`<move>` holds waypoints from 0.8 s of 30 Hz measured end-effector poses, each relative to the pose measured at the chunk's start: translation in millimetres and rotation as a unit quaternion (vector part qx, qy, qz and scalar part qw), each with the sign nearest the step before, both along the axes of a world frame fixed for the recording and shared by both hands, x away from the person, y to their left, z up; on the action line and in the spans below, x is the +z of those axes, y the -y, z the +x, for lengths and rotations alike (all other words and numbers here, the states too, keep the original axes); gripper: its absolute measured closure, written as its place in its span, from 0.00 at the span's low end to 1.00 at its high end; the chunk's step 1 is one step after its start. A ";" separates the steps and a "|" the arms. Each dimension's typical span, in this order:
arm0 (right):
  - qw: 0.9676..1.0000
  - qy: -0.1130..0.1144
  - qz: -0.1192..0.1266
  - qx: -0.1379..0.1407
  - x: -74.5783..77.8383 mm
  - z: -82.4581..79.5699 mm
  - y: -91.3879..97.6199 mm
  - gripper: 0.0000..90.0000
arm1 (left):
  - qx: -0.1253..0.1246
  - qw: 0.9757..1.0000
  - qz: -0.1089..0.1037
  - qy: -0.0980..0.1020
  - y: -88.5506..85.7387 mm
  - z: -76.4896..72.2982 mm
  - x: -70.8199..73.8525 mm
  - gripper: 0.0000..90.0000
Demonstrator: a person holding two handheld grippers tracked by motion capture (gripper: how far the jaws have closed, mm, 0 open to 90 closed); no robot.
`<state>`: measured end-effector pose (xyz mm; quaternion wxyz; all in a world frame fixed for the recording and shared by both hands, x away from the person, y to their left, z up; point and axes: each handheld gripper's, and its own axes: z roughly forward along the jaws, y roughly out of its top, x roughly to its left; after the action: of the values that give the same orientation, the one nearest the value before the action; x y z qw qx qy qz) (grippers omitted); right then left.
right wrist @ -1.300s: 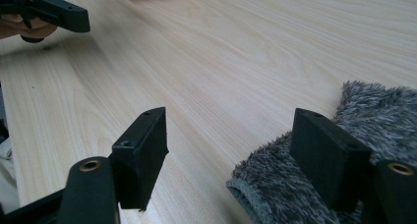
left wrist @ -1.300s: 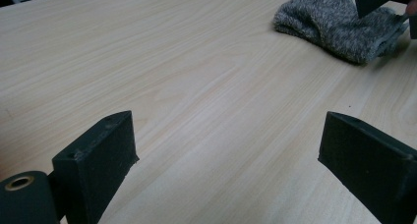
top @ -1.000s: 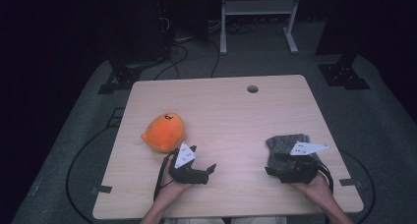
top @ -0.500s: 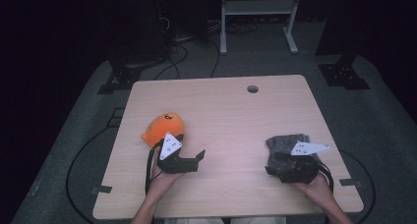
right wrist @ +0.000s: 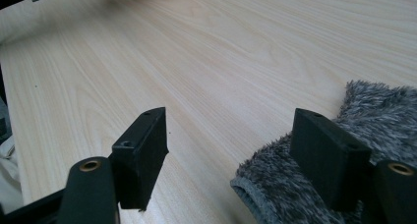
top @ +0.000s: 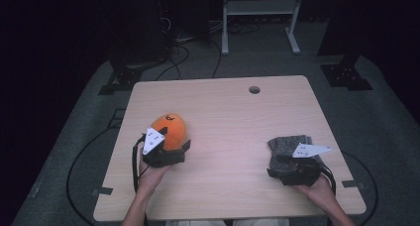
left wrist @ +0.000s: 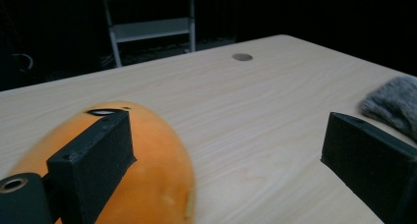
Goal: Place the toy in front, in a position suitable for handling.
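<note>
An orange rounded soft object [top: 170,127] lies on the left half of the wooden table [top: 233,117]. My left gripper [top: 173,145] is at its near side, open wide. In the left gripper view [left wrist: 226,160] the orange object [left wrist: 157,170] sits just behind the left jaw and partly between the jaws. A grey fuzzy cloth [top: 288,143] lies at the right. My right gripper [top: 287,162] is open at its near edge. In the right gripper view [right wrist: 233,155] the right jaw stands over the grey cloth [right wrist: 388,121] and the left jaw over bare wood.
A round cable hole [top: 254,89] sits near the table's far edge. Past the table are a white metal frame [top: 260,8], black stands and cables on a grey floor. The table's middle is bare wood.
My left gripper has moved left and forward, from beside the orange object to its near side, with its jaws now around part of it. The right gripper and the cloth have stayed put.
</note>
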<state>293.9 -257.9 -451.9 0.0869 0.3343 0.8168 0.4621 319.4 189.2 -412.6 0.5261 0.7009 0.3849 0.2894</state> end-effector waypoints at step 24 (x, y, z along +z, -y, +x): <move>1.000 -0.007 -0.001 0.012 -1.8 -1.1 -1.9 0.33 | 0.082 0.997 0.011 -0.007 -49.7 16.7 -16.4 0.05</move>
<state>292.8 -256.0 -453.8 0.0764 0.3273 0.8220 0.4598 336.1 238.9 -429.0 0.4899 0.6750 0.4416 0.3308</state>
